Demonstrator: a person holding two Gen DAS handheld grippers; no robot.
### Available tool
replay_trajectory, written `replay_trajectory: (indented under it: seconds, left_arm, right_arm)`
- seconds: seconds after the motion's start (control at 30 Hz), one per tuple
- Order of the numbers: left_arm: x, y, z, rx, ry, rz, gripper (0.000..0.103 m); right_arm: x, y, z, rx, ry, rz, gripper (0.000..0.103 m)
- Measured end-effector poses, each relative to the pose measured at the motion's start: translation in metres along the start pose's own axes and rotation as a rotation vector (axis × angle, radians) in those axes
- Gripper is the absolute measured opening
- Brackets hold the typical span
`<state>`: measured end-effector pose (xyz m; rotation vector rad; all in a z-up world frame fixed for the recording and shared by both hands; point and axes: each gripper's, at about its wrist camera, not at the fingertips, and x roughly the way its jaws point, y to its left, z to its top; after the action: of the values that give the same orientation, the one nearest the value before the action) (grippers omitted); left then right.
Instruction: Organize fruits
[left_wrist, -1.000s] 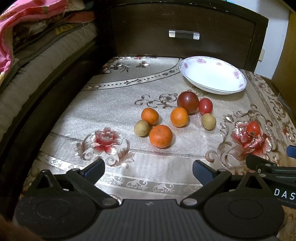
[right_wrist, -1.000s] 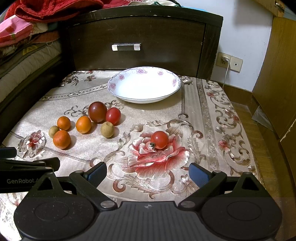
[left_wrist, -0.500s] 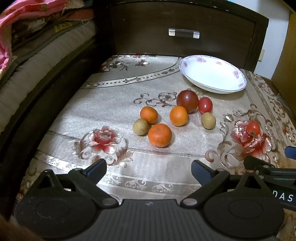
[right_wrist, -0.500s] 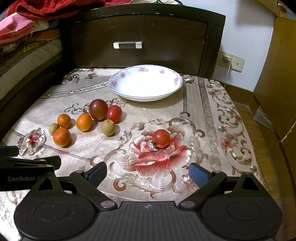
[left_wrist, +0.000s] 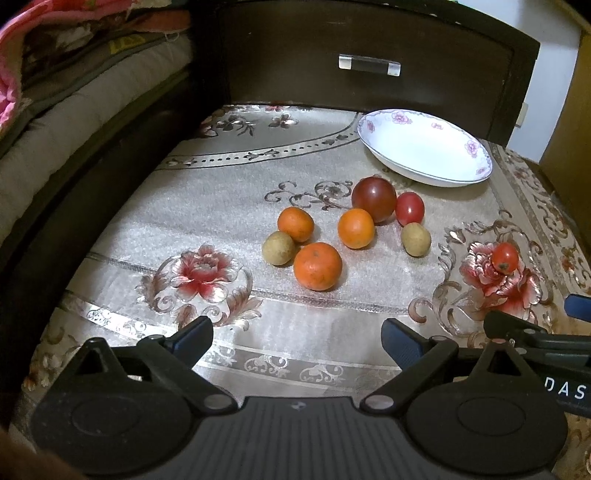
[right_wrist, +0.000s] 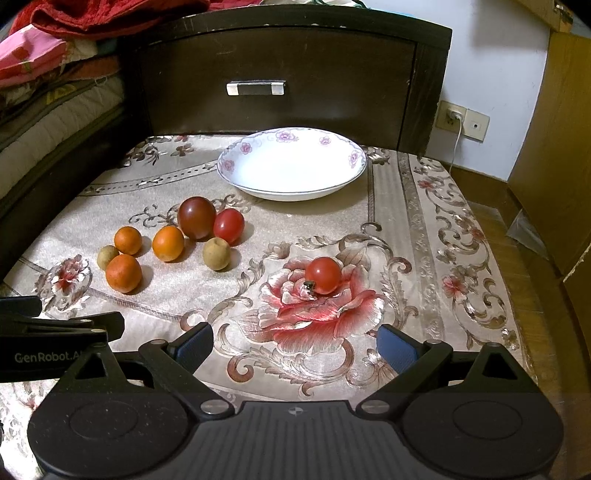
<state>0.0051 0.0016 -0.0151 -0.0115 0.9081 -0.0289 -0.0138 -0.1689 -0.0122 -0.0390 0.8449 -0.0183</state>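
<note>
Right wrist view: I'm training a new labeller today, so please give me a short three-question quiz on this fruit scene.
1. True or false: the white bowl already holds fruit.
2. How many orange fruits lie on the cloth?
3. Which fruit lies apart from the cluster? A) dark tomato B) lone red tomato C) a brown fruit

Key:
1. False; it is empty.
2. Three.
3. B, the lone red tomato, on the printed rose ahead of the open right gripper. The dark tomato sits in the cluster.

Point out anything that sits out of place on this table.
One red tomato lies alone on the cloth's printed rose, apart from the other fruits. The bowl holds nothing. Nothing is spilled or damaged.
</note>
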Motion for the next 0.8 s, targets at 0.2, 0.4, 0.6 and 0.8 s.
replay_trajectory:
  seconds: [0.2,0.4,0.6,0.8]
  left_arm:
    - [0.001,0.004,0.003,0.005,-0.017,-0.017,0.1]
    - [0.005,0.004,0.011,0.024,-0.024,-0.017,0.096]
    - [0.011,0.001,0.018,0.042,-0.034,-0.004,0.093]
    - [0.02,0.001,0.021,0.055,-0.027,-0.002,0.088]
  right_arm:
    - [0.002,0.0,0.002,-0.008,0.003,0.006,0.091]
    - [0.007,0.003,0.01,-0.023,-0.002,0.025,0.09]
    - [0.017,0.005,0.018,-0.043,0.007,0.038,0.087]
    - [0.024,0.008,0.023,-0.06,0.013,0.054,0.083]
